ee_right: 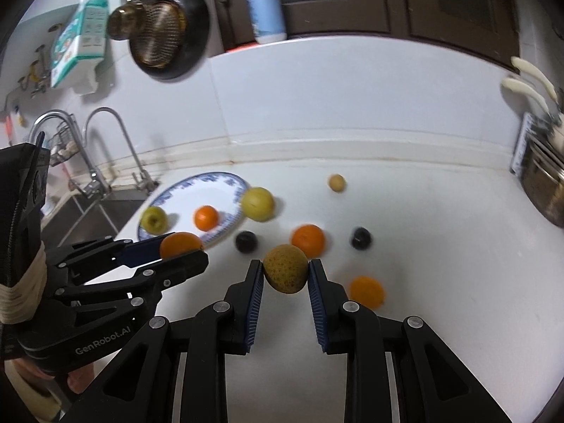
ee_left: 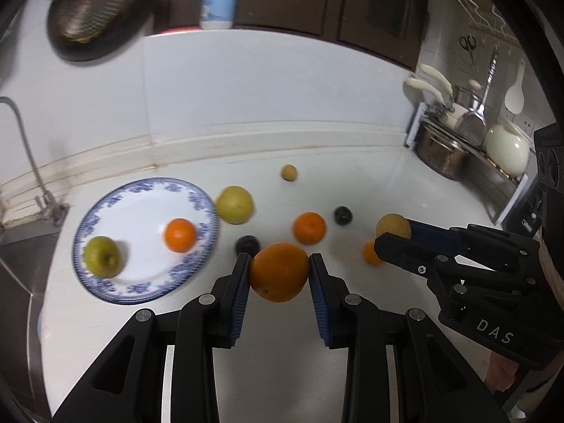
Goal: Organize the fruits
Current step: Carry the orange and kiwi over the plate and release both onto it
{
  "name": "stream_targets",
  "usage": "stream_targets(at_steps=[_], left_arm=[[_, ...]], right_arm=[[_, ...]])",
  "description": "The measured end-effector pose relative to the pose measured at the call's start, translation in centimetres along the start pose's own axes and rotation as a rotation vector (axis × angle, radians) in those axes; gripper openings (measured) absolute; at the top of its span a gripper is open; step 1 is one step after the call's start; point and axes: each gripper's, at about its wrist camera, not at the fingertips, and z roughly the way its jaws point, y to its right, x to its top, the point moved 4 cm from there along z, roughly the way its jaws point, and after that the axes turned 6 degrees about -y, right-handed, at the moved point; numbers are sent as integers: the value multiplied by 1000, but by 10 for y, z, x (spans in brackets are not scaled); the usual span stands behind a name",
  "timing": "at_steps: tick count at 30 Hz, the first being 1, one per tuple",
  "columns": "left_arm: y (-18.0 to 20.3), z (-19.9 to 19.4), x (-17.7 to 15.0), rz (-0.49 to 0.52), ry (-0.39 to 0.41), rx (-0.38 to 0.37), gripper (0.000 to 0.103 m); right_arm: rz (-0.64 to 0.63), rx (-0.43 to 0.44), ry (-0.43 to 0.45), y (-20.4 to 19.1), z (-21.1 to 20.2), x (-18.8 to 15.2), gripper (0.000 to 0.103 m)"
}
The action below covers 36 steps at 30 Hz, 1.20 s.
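My left gripper (ee_left: 279,264) is shut on a large orange (ee_left: 279,271), held above the white counter. My right gripper (ee_right: 286,271) is shut on a speckled brown pear (ee_right: 286,273); it shows in the left wrist view (ee_left: 393,227) at the right. A blue-rimmed plate (ee_left: 105,282) at the left holds a green apple (ee_left: 102,256) and a small orange (ee_left: 180,235). Loose on the counter lie a yellow pear (ee_left: 235,204), an orange (ee_left: 309,228), two dark plums (ee_left: 247,245) (ee_left: 343,215), a small tan fruit (ee_left: 289,172) and a small orange (ee_right: 366,290).
A sink with faucets (ee_right: 105,148) lies left of the plate. A pot rack with pans (ee_left: 458,141) stands at the right. A blue-white bottle (ee_right: 265,10) stands on the back ledge. A dark pan with a strainer (ee_right: 165,35) hangs on the wall.
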Motion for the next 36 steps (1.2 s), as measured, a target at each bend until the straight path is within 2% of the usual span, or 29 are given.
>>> stream_targets(at_steps=[14, 20, 28, 36], left_arm=[[-64, -27, 0, -65, 52, 114, 33], [-93, -29, 6, -79, 54, 149, 33], [-128, -18, 19, -102, 25, 180, 32], [-161, 11, 34, -124, -34, 184, 32]], right_arm=[[-89, 114, 4, -64, 25, 29, 27], [-121, 136, 7, -86, 39, 45, 27], [-163, 140, -7, -109, 67, 71, 27], [-181, 126, -66, -119, 108, 96, 27]])
